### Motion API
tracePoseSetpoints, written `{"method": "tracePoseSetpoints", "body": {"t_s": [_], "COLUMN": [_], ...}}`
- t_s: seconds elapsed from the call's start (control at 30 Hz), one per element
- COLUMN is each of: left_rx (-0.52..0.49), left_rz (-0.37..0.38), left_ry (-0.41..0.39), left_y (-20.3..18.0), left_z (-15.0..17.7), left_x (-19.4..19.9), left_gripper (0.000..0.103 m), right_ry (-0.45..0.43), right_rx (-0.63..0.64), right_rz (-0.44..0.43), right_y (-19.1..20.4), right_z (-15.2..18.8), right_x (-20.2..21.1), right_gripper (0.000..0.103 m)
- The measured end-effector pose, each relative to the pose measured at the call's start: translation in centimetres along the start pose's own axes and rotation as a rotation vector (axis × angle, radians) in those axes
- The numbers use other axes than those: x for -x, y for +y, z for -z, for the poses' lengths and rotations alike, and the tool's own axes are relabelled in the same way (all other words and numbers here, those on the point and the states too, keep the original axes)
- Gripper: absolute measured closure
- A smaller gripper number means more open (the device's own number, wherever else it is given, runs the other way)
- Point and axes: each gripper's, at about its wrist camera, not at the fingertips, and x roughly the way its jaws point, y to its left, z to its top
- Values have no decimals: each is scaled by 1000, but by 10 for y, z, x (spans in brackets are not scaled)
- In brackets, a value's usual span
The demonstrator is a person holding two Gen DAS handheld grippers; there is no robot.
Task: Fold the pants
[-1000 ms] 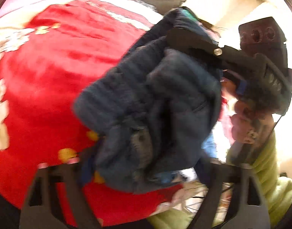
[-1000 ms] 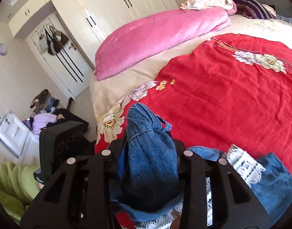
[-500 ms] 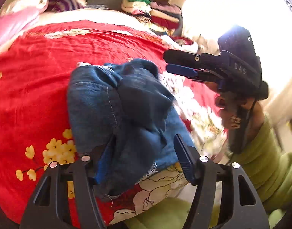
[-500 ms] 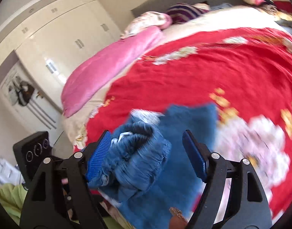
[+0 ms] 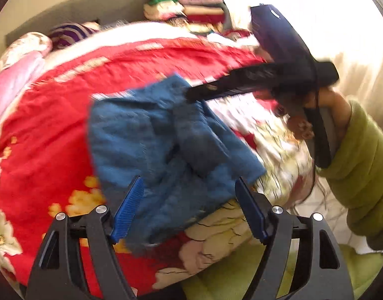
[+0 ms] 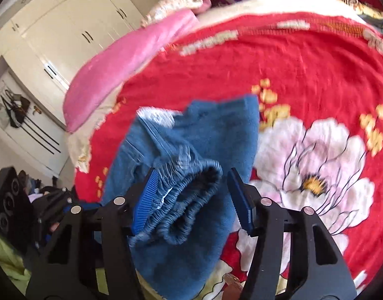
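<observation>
Blue jeans (image 5: 153, 145) lie bunched on the red flowered bedspread (image 5: 46, 135) near its front edge. My left gripper (image 5: 188, 211) hovers over their near edge. Its jaws are opening, with denim between the blue pads (image 5: 127, 212) but neither pad pressing on it. In the right wrist view the elastic waistband (image 6: 188, 192) sits between the jaws of my right gripper (image 6: 192, 200). These jaws are closing. The left pad (image 6: 145, 200) touches the gathers, and a gap shows at the right pad. A hand in a green sleeve (image 5: 361, 165) holds the right gripper.
A pink quilt (image 6: 121, 67) and pillows (image 5: 66, 33) lie along the far side of the bed. Folded clothes (image 5: 191, 7) are stacked by the headboard. White wardrobes (image 6: 73, 25) stand beyond the bed. The bed's front edge (image 5: 216, 255) runs just under both grippers.
A second ago both grippers held the bundled jeans in the air. The jeans now lie on the bedspread, the left pads stand clear of the cloth, and the right jaws have narrowed around the waistband.
</observation>
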Motion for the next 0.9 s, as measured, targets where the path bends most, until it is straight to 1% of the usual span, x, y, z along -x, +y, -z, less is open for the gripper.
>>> {"method": "tracePoseSetpoints", "body": {"t_s": [0.03,0.07,0.1,0.13,0.2,0.23,0.3,0.33,0.4,0.43,0.47,0.5,0.53,0.67,0.7,0.73,0.77,0.83,0.9], "left_rx": [27,50,75,89,82,72,58,47,29,22,22,27,34,35,38,45,46,38,54], "left_rz": [-21,-26,-25,-28,-26,-27,-33,-46,-62,-67,-66,-64,-59,-63,-61,-54,-54,-54,-36], "left_ry": [-12,-21,-19,-6,38,63,99,119,124,119,116,114,113,98,97,100,96,91,88], "left_y": [9,16,23,24,23,20,17,14,12,11,11,12,13,13,13,13,13,13,16], "left_z": [-3,-6,-9,-11,-15,-14,-12,-7,-2,-1,-1,-1,-1,-2,-1,-1,0,1,1], "left_x": [4,7,6,5,-10,-18,-34,-43,-48,-48,-47,-47,-46,-44,-44,-45,-45,-45,-43], "left_gripper": [33,39,54,66,77,80,80,80,80,80,80,80,80,79,79,79,79,78,77], "right_ry": [-22,-35,-39,-34,5,37,96,141,227,251,278,289,283,198,196,206,226,236,208], "right_rx": [16,29,38,58,125,156,201,224,262,270,280,279,275,317,326,337,337,297,277], "right_rz": [-6,-6,-2,4,7,9,0,-6,15,29,37,19,-3,13,35,88,121,106,101], "right_y": [4,7,9,13,24,29,35,38,41,41,41,41,42,59,59,57,53,46,44], "right_z": [-5,-10,-15,-23,-37,-43,-50,-51,-49,-47,-43,-40,-39,-53,-56,-57,-57,-57,-57], "right_x": [6,9,10,8,-4,-14,-30,-42,-66,-74,-82,-88,-89,-79,-83,-90,-98,-105,-96], "right_gripper": [48,46,46,46,46,46,46,46,48,54,78,94,97,98,102,103,103,103,100]}}
